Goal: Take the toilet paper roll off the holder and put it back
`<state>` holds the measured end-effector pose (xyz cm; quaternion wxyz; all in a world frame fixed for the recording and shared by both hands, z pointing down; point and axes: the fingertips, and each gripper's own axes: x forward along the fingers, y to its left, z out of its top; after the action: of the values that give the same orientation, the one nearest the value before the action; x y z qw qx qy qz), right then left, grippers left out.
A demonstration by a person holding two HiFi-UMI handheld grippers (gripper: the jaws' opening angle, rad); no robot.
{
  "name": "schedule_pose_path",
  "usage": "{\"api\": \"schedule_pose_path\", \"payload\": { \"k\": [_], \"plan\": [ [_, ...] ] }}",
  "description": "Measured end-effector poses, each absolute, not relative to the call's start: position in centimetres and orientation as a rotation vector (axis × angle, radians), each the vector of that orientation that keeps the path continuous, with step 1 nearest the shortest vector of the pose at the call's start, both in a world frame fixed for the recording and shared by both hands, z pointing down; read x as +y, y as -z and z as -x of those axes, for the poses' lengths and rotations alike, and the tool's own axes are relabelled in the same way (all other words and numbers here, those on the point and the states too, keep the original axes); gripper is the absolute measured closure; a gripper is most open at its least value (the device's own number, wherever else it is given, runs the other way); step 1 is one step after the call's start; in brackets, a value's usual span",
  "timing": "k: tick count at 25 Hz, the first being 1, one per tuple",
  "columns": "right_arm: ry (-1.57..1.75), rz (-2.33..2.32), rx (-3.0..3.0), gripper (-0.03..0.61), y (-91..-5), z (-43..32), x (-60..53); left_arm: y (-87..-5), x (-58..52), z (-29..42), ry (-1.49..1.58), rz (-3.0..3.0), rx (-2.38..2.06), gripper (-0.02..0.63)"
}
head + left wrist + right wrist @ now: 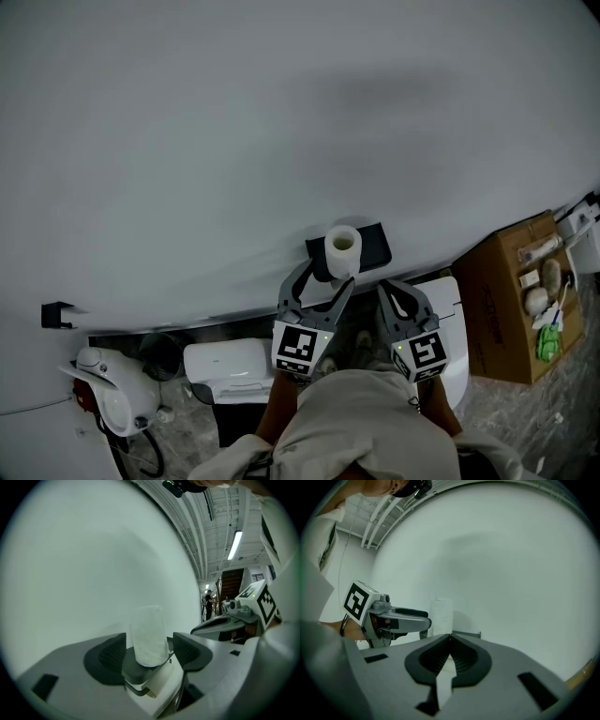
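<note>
While left hand-held gripper (149,652) stood spread, toilet paper roll (149,634) sat upright on holder (373,246) between its jaws, pads clear; right hand-held gripper (450,638) pressed together, empty. Risk: jaw could clip roll, toppling it

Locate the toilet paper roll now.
Head view centre: toilet paper roll upright on the black wall holder, between the open jaws of the left gripper.

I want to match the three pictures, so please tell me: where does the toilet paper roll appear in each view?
Head view: toilet paper roll just right of centre, upright on the black holder.
Left gripper view: lower centre, between the open fingers.
Right gripper view: left of centre, beyond the closed fingers.
Shared landmark: the holder.
</note>
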<state>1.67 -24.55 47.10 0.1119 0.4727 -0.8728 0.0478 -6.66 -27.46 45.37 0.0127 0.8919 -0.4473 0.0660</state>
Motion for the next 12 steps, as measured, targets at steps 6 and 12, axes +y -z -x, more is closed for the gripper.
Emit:
{"api": "schedule_pose_path", "payload": {
  "k": [6, 12],
  "plan": [
    [-0.151, -1.362, -2.584, 0.581, -47.2, -2.1, -25.4, -45.6, -28.4, 6.1, -0.233, -2.762, -1.407, 0.295],
    [-0.163, -1.357, -2.59, 0.581, -47.3, -2.6, -25.9, -45.8, -29.1, 5.7, -0.252, -2.75, -1.413, 0.284]
  ]
}}
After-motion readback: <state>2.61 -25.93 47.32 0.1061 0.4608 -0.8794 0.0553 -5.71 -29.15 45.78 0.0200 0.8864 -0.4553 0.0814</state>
